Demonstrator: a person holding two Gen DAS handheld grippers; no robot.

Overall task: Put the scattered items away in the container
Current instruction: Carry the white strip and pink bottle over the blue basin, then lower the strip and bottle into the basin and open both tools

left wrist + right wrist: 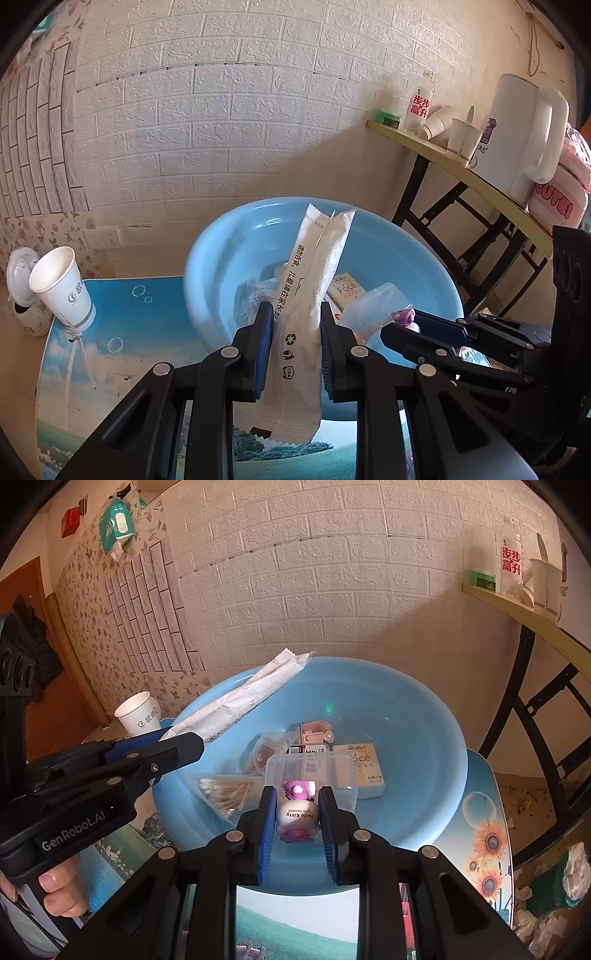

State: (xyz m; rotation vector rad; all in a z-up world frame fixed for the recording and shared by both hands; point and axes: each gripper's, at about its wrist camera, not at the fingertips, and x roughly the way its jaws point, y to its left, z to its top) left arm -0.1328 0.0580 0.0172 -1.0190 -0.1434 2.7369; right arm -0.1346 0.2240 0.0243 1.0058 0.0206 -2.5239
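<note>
The blue basin sits on the surface toward its far edge. Above the basin, the left gripper jaws clench a long white packet; the right gripper jaws grasp a small Hello Kitty toy.

You have a paper cup standing on the low printed table. On the side table against the brick wall sit a white kettle, a clear bottle, paper cups and a pink container.
</note>
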